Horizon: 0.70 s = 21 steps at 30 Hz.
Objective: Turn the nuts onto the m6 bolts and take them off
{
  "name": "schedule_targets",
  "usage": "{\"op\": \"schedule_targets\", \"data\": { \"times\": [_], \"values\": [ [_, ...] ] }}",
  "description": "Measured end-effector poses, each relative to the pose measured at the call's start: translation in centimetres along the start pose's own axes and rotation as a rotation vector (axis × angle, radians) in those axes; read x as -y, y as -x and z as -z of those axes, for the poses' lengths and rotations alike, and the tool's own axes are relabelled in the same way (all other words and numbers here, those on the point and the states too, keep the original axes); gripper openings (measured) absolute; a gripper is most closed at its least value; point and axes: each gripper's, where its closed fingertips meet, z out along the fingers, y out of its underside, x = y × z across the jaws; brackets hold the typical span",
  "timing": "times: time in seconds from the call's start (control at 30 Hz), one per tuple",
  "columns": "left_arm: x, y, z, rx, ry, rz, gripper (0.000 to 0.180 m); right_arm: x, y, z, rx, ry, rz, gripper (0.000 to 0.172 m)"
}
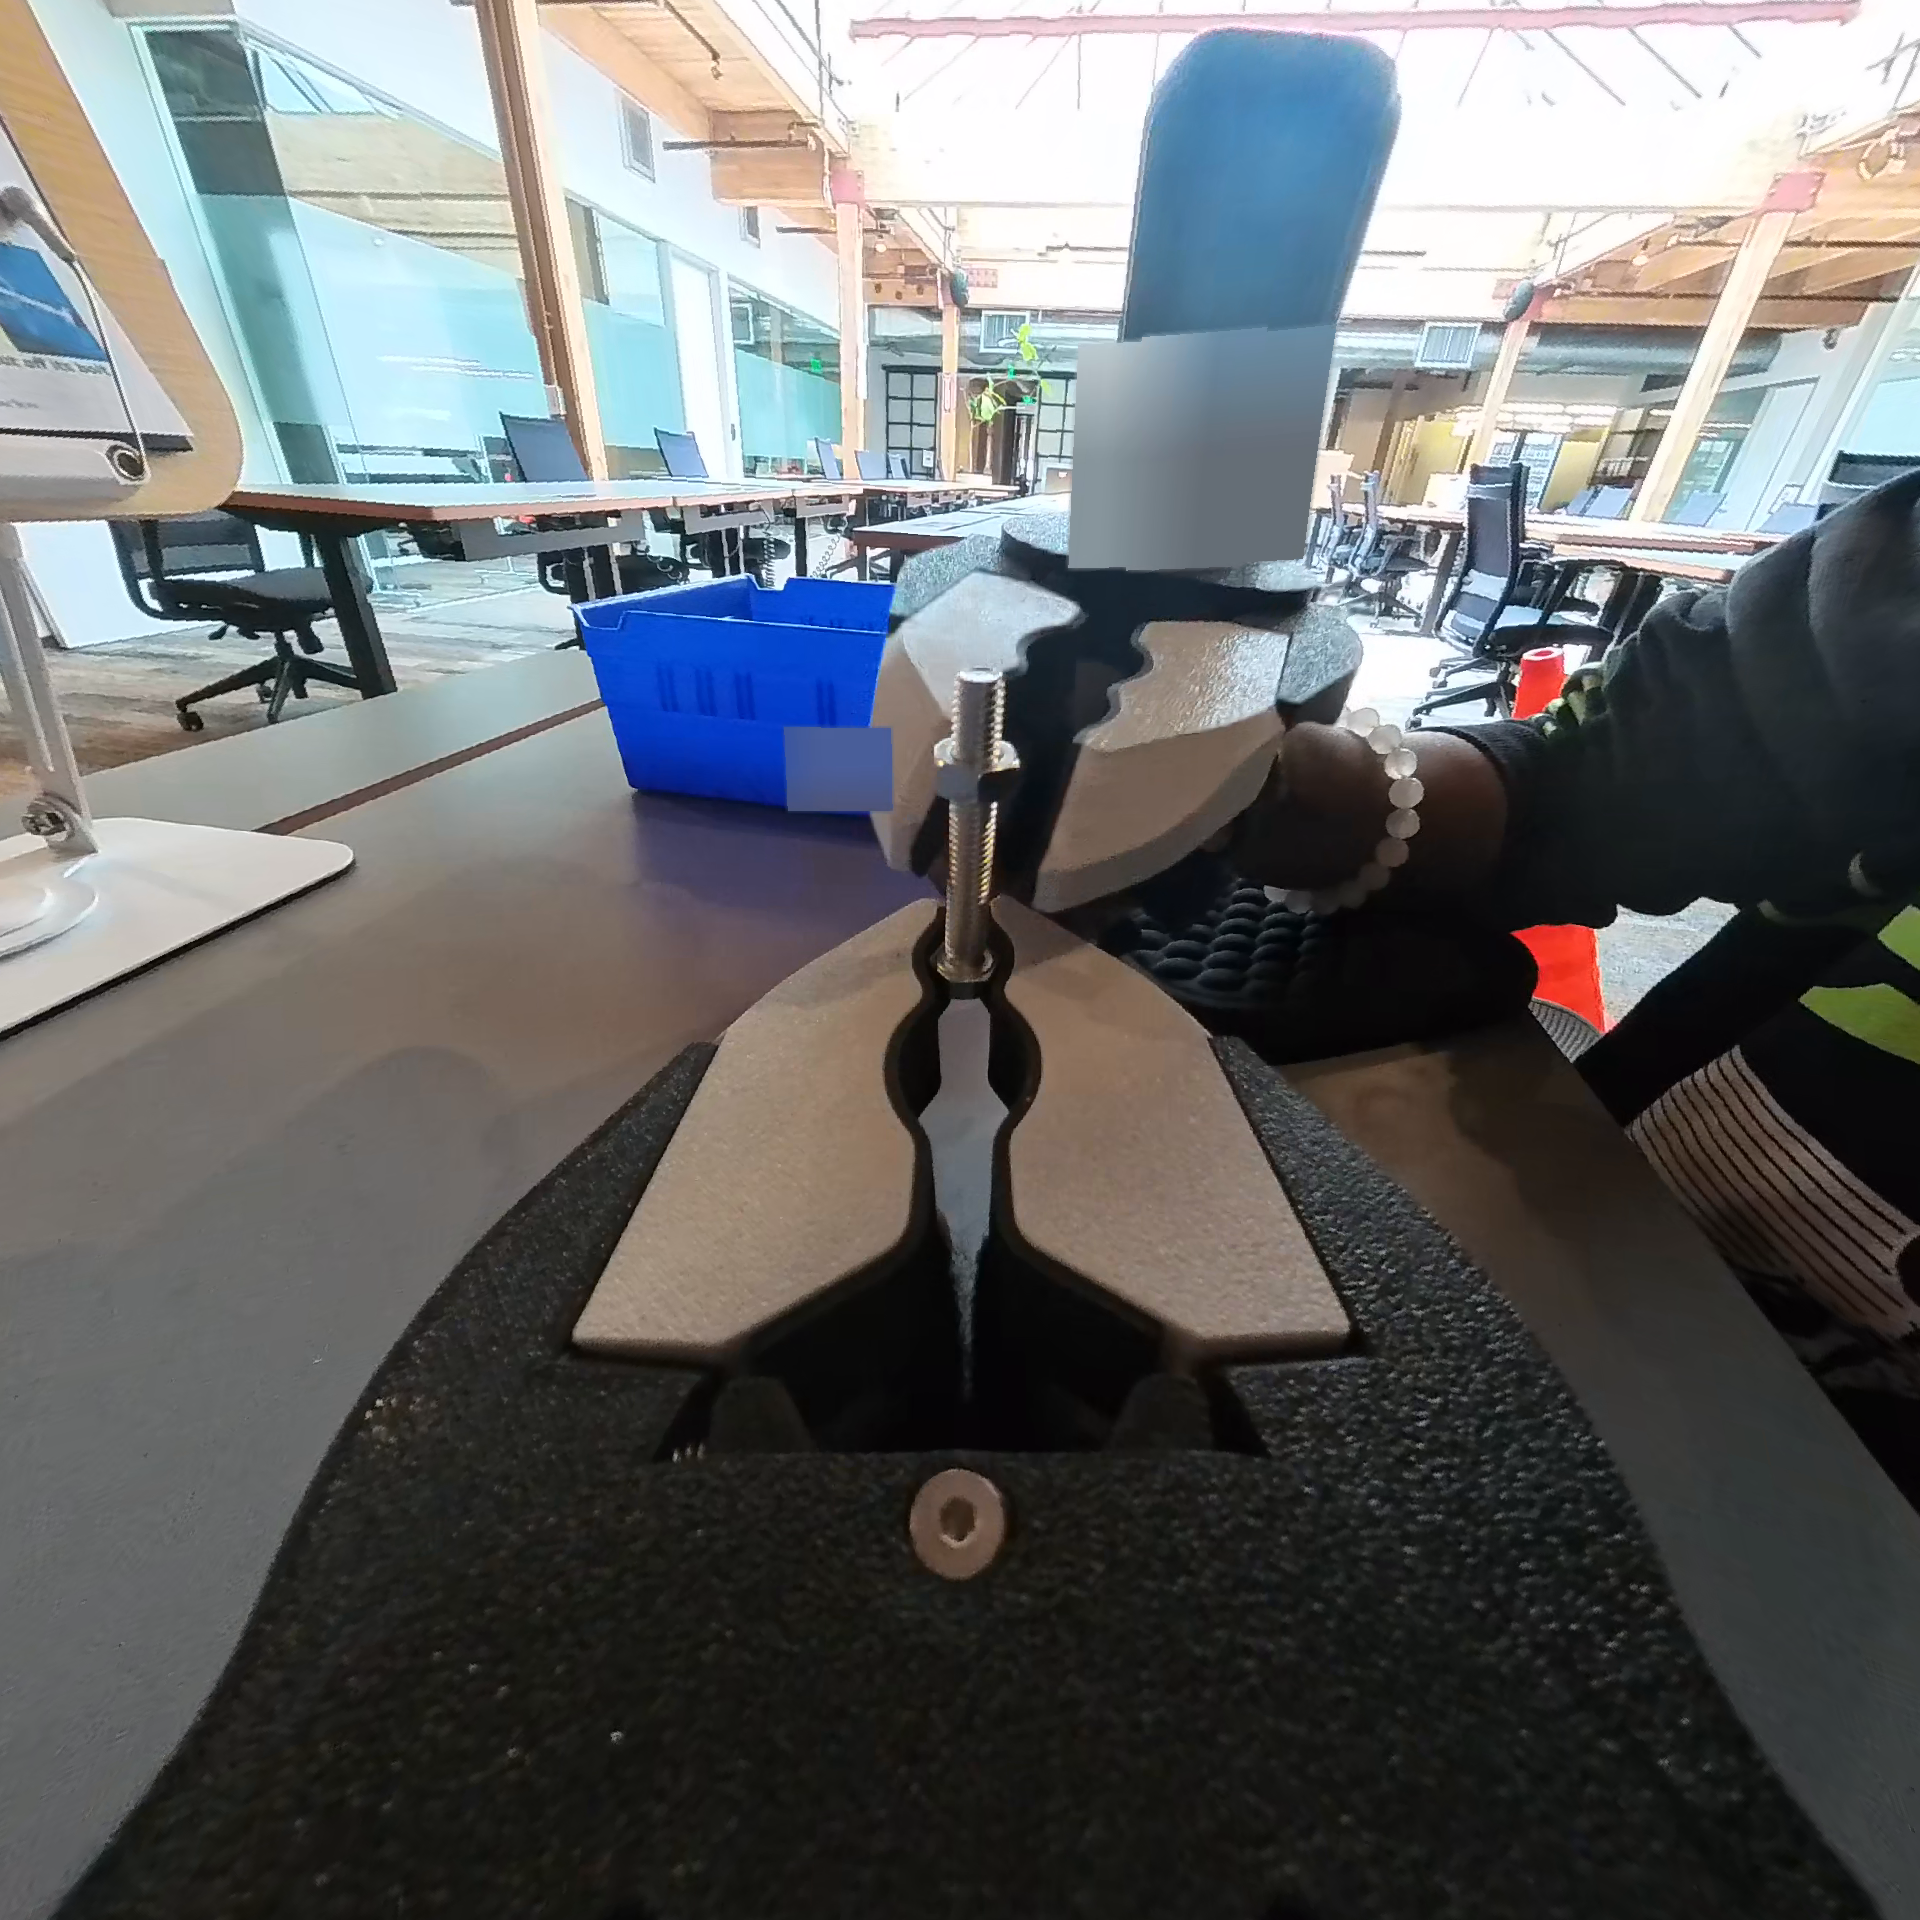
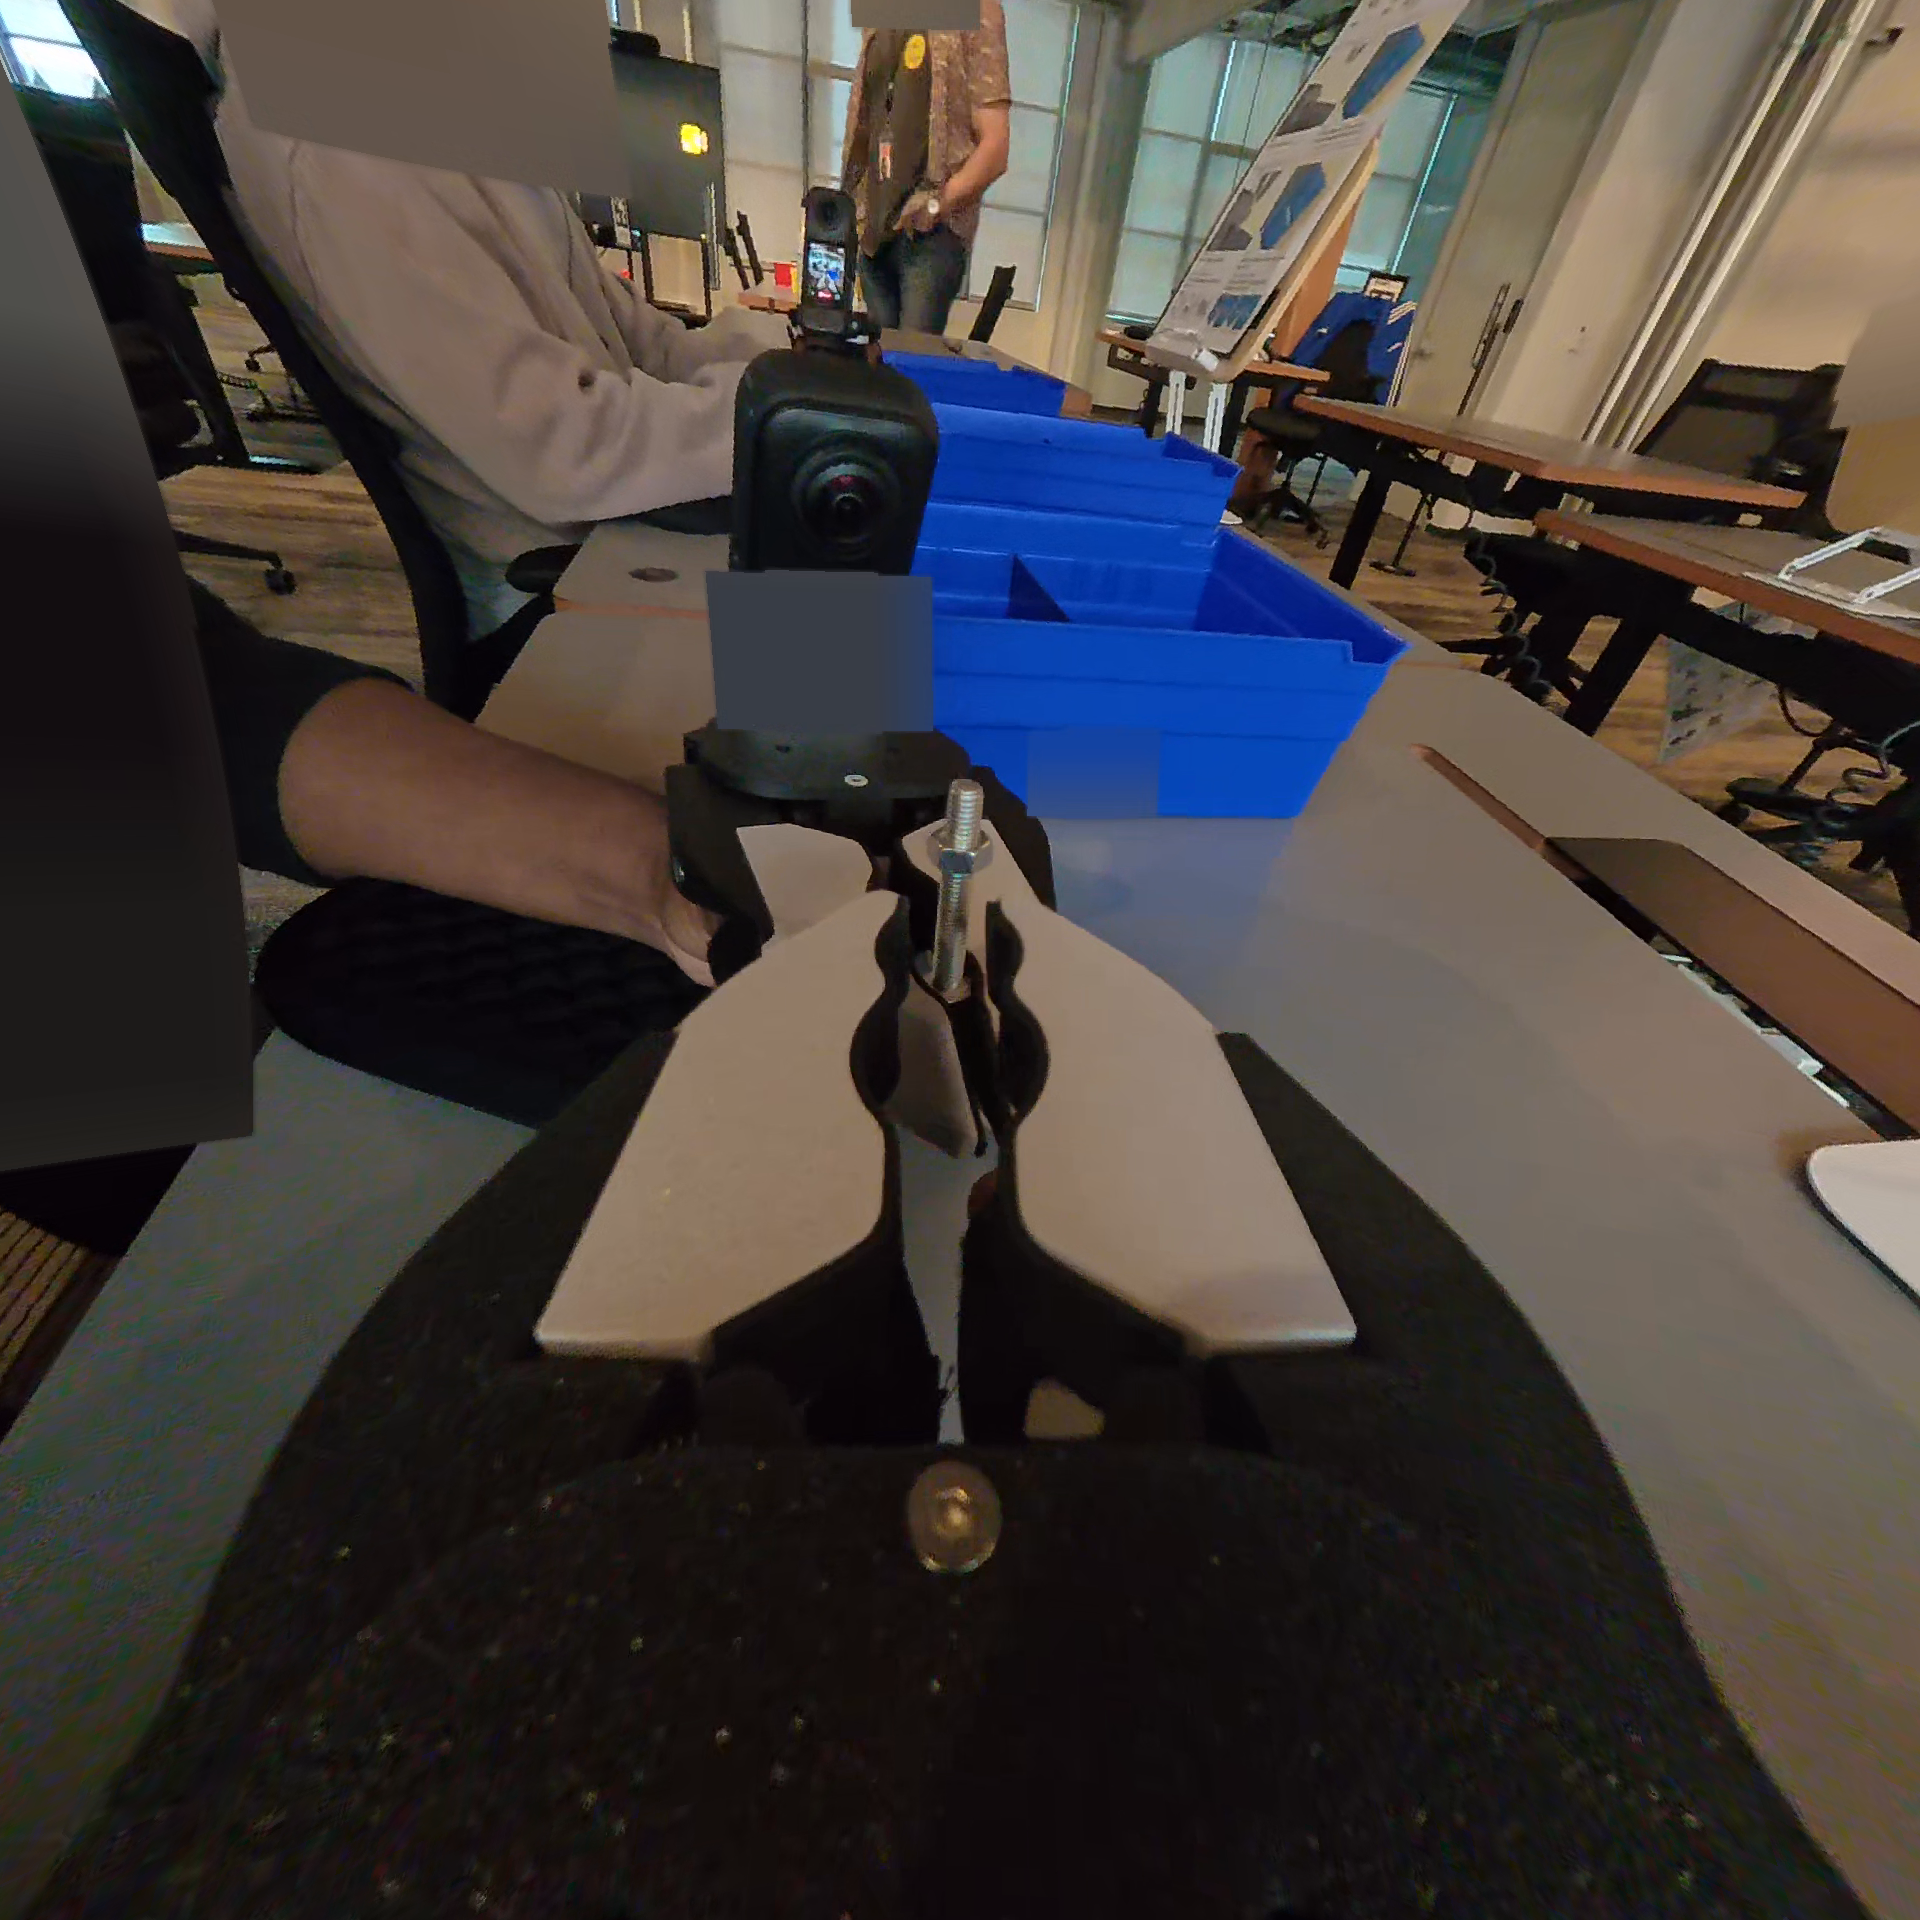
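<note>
The left gripper (image 1: 971, 961) clamped the foot of an upright silver bolt (image 1: 970, 831), a nut (image 1: 975, 767) threaded near its top. Opposite, the right gripper (image 2: 948, 961) stood slightly parted around the shank, pads clear. A blue bin (image 2: 1164, 665) sat behind.

1. I'm sat at a grey table (image 1: 312, 1091) in a big open office, and it's really bright overhead: skylight roof (image 1: 1351, 104) with wooden beams (image 1: 540, 260) and posts.
2. Glass partition walls (image 1: 416, 343) run along one side.
3. Rows of long desks (image 1: 468, 509) with black office chairs (image 1: 223, 613) stretch to the back.
4. Wood-look floor (image 1: 114, 696) past the table edge.
5. The other way there are tall windows (image 2: 1195, 156), more brown-topped desks (image 2: 1558, 457) and a poster board on a stand (image 2: 1299, 177).
</note>
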Motion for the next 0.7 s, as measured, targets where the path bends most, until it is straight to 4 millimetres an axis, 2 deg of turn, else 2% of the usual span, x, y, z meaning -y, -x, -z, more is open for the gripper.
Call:
{"op": "schedule_targets", "data": {
  "times": [0.1,0.27,0.3,0.33,0.4,0.47,0.6,0.7],
  "values": [
    [0.0,0.0,0.0,-0.001,0.003,-0.003,0.004,-0.1,0.0,-0.1,-0.010,0.006,0.012,0.006],
    [0.1,0.0,-0.1,0.005,-0.005,-0.016,0.005,0.0,-0.2,-0.1,-0.010,0.005,-0.010,0.004],
    [0.2,-0.1,-0.1,0.006,-0.013,-0.024,0.011,0.1,-0.2,0.0,-0.012,0.000,-0.017,0.004],
    [0.2,0.0,-0.1,0.016,-0.018,-0.031,0.031,0.3,-0.4,0.1,-0.017,-0.010,-0.023,0.004],
    [0.2,0.2,-0.2,0.038,-0.009,-0.032,0.057,0.7,-0.7,0.5,-0.022,-0.029,-0.042,0.004],
    [0.1,0.4,-0.3,0.055,0.000,-0.029,0.074,1.2,-1.2,0.9,-0.029,-0.049,-0.068,0.004],
    [0.2,0.6,-0.3,0.078,-0.009,-0.042,0.084,2.1,-2.5,2.3,-0.060,-0.069,-0.104,0.004],
    [0.4,0.5,-0.2,0.077,-0.025,-0.044,0.082,3.3,-3.8,3.9,-0.077,-0.085,-0.176,0.004]
  ]
}}
